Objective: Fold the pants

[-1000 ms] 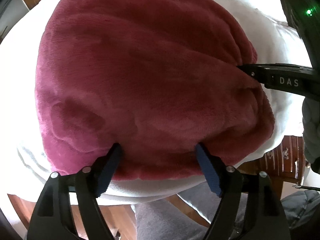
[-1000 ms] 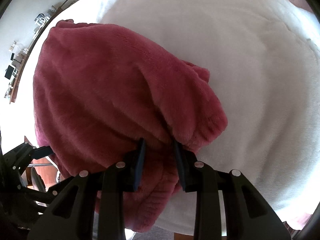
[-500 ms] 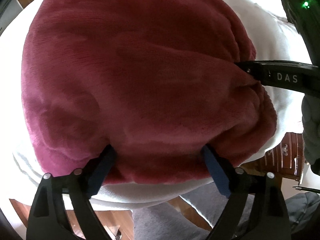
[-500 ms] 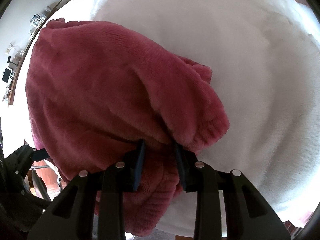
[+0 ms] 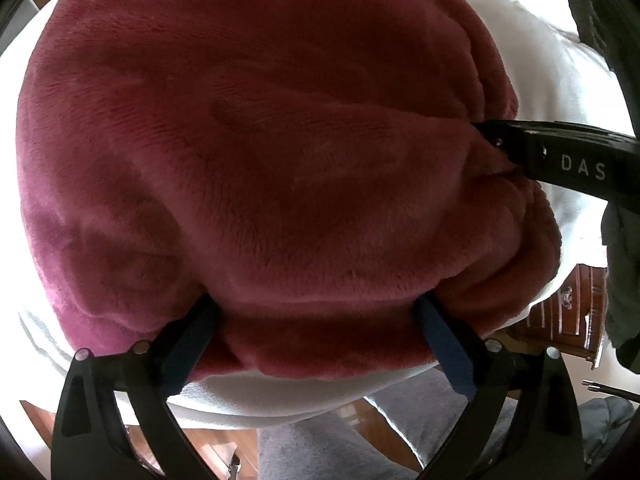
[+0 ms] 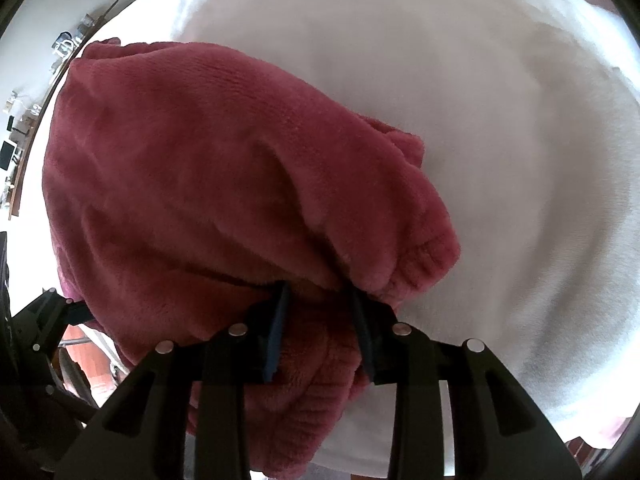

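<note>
Both wrist cameras looked down, very close, at the pants (image 5: 280, 152) from the near edge; the right camera sat to the right.

White blanket-covered surface (image 6: 500, 160), dark red fleece pants (image 6: 208, 168) bunched on its near edge

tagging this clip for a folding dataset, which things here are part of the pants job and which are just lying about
Part of the job:
- maroon fleece pants
- right gripper, jaws shut on the pants
- left gripper, jaws wide open at the pants' near edge
- white blanket they lie on

Just lying about:
- wooden dresser
- cluttered shelf
</note>
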{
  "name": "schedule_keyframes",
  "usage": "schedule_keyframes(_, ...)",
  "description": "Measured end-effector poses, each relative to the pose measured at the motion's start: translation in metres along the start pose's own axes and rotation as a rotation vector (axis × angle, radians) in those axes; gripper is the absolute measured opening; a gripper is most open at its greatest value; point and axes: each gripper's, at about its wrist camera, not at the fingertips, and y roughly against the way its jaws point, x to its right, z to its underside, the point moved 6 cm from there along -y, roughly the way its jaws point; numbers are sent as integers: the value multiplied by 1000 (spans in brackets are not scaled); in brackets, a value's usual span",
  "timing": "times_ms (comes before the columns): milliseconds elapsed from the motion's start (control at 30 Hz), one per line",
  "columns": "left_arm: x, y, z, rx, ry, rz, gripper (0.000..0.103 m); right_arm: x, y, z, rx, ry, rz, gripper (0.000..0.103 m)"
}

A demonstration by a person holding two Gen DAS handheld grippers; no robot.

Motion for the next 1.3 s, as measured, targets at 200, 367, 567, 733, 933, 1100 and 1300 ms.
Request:
schedule_keyframes(200,0,-7,-8,-34,40,-11,98,-6,5,4,-2,-1,19,33)
schedule_keyframes(367,-2,-12,-11,-60,53,-29,98,-14,5,3,-10,-14,41,34)
schedule_keyframes(567,-5,6,-2,-42,76,-23,98,-20,9,3,7,-1,15,37)
schedule_keyframes(733,-9,44,3,35,68,-86,98,-41,25,9,15,12,-205,100)
schedule_keyframes(933,-11,100,-7,169,38,-177,98,-60,48,20,46,96,-95,100)
schedule_keyframes(1100,-12,136,-16,254,12,-271,98,-54,81,20,133,53,-40,100)
schedule_keyframes(1300,-12,169,-24,330,-20,-299,98,-35,96,19,168,-42,-16,100)
